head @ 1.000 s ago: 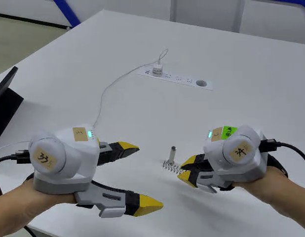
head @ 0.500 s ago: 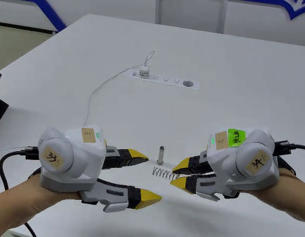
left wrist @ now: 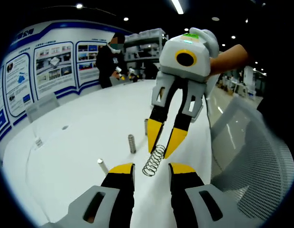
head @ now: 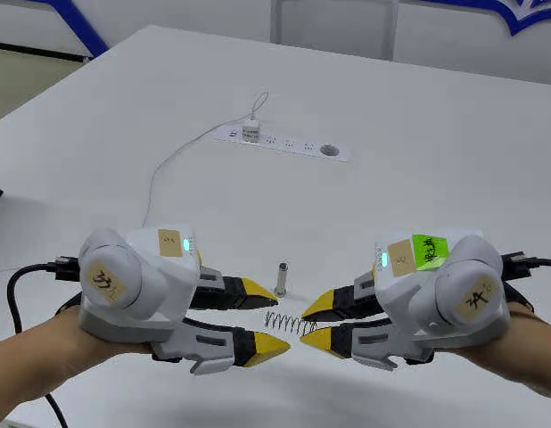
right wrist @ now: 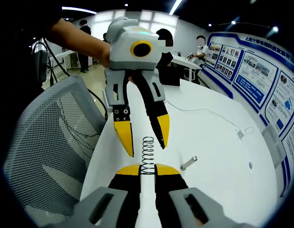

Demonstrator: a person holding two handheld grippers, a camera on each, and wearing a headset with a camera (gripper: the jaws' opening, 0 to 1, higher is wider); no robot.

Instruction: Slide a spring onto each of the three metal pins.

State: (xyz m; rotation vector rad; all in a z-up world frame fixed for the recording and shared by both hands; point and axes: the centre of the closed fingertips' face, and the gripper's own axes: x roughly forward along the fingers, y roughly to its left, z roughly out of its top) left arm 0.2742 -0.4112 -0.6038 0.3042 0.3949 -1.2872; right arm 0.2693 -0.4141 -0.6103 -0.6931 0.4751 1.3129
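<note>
A thin wire spring (head: pixel 284 323) hangs level just above the white table (head: pixel 418 152). My right gripper (head: pixel 313 323) is shut on its right end; in the right gripper view the spring (right wrist: pixel 147 152) rises from between my gripper's (right wrist: pixel 148 170) yellow tips. My left gripper (head: pixel 265 318) faces it, open, and the spring's free end (left wrist: pixel 154 159) lies between its tips (left wrist: pixel 151 170). A bare metal pin (head: pixel 282 278) stands just behind the spring. In the left gripper view a ribbed pin (left wrist: pixel 132 143) and another pin (left wrist: pixel 146 126) stand further off.
A white power strip (head: pixel 284 143) with a plugged-in adapter and a thin cable lies at the back of the table. A grey mesh chair (right wrist: pixel 52 137) stands beside the table edge. People stand by wall posters in the background.
Both grippers have drawn together. My left gripper moved right until its open jaws flank the spring's free end. The spring sits a little nearer me than the pin.
</note>
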